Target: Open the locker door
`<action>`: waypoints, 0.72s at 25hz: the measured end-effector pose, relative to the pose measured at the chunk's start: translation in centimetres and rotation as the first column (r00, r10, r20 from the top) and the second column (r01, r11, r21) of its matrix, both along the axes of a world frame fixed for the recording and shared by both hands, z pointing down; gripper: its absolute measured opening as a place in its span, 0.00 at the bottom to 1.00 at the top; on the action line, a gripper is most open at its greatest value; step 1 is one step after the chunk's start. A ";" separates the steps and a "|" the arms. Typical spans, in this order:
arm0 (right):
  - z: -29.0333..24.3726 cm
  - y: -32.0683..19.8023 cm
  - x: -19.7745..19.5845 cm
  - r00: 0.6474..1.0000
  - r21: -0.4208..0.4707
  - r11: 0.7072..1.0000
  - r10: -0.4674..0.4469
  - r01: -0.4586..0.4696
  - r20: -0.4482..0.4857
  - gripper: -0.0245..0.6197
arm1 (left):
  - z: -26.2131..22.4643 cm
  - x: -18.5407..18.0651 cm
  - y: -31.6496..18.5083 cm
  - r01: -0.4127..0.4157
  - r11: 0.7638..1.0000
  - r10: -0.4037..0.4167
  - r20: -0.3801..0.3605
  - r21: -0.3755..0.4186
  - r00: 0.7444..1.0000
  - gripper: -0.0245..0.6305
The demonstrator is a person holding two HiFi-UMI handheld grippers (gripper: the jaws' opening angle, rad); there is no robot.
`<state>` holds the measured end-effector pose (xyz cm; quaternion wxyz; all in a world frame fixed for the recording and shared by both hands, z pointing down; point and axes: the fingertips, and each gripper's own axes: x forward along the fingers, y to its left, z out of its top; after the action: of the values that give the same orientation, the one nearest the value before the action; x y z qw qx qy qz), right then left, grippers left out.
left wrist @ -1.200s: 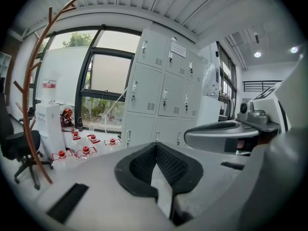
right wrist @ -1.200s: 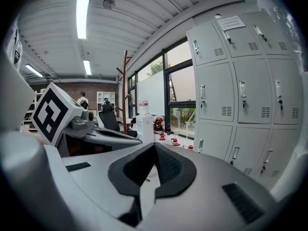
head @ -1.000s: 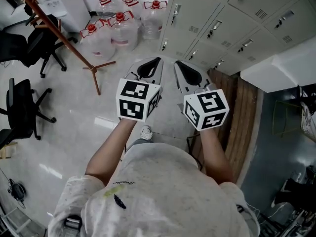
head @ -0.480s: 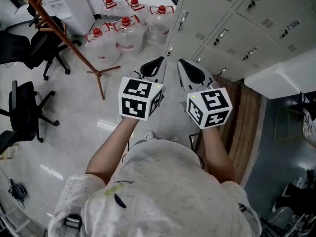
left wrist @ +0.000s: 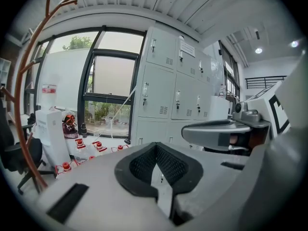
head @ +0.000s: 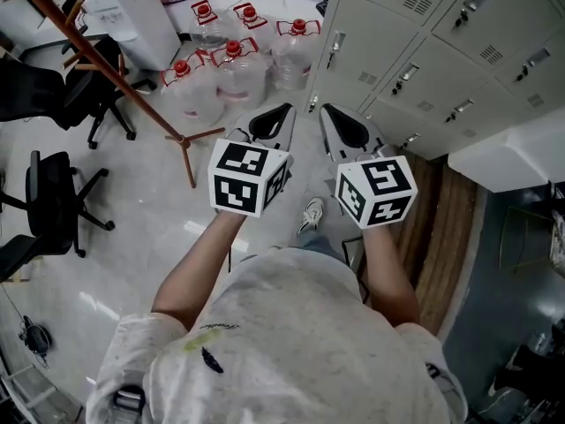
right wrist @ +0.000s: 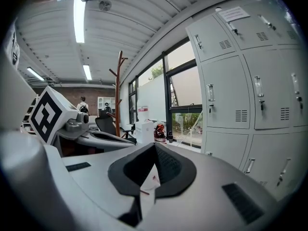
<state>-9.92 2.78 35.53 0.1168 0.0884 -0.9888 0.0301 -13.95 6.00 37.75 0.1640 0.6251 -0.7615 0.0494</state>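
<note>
Drawing nearer than a second ago, the water jugs (head: pixel 234 69) and the lockers (head: pixel 424 69) are sliding down the head view as the person (head: pixel 291 343) is stepping forward. Left tool (head: pixel 279 115) and right tool (head: pixel 334 116) are both travelling with jaws pressed together, gripping nothing, while the locker door (head: pixel 366 42) is standing shut, well ahead at upper right. Arriving like this, a closed tool is risking knocking the handle (head: pixel 333 49) instead of catching it, or landing on the wrong door among many alike.
</note>
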 end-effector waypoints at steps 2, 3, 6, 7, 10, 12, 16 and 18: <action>0.0 -1.6 -0.7 1.000 -0.005 1.000 -0.006 0.006 0.014 0.04 | 0.1 -0.6 -1.4 0.006 1.000 -0.006 0.008 -0.009 1.000 0.05; 0.0 -2.5 -1.1 1.000 -0.007 1.000 -0.008 0.009 0.019 0.04 | 0.2 -1.0 -2.2 0.009 1.000 -0.009 0.012 -0.012 1.000 0.05; 0.1 -5.5 -2.4 0.999 -0.019 1.000 -0.022 0.022 0.030 0.04 | 0.4 -2.1 -5.0 0.023 0.999 -0.023 0.019 -0.028 1.000 0.05; 0.1 -6.6 -2.8 0.999 -0.024 0.999 -0.028 0.029 0.031 0.04 | 0.5 -2.5 -6.1 0.028 0.999 -0.028 0.019 -0.034 0.999 0.05; -0.1 -9.9 -3.9 0.998 -0.029 0.998 -0.047 0.048 0.036 0.04 | 0.4 -3.3 -9.5 0.036 0.998 -0.035 0.023 -0.046 0.999 0.05; -0.2 -11.9 -4.7 0.997 -0.035 0.998 -0.055 0.056 0.045 0.04 | 0.1 -3.9 -11.6 0.038 0.998 -0.036 0.032 -0.052 0.999 0.05; -0.3 -15.3 -5.9 0.996 -0.055 0.996 -0.072 0.075 0.057 0.04 | 0.3 -4.8 -15.5 0.047 0.996 -0.044 0.038 -0.071 0.998 0.05; -0.4 -16.9 -6.3 0.995 -0.055 0.995 -0.079 0.083 0.061 0.04 | 0.4 -4.9 -17.3 0.045 0.996 -0.042 0.038 -0.073 0.998 0.05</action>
<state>-16.24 -14.11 35.18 0.0911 0.0438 -0.9933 0.0562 -18.86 -11.33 38.19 0.1741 0.6007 -0.7756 0.0855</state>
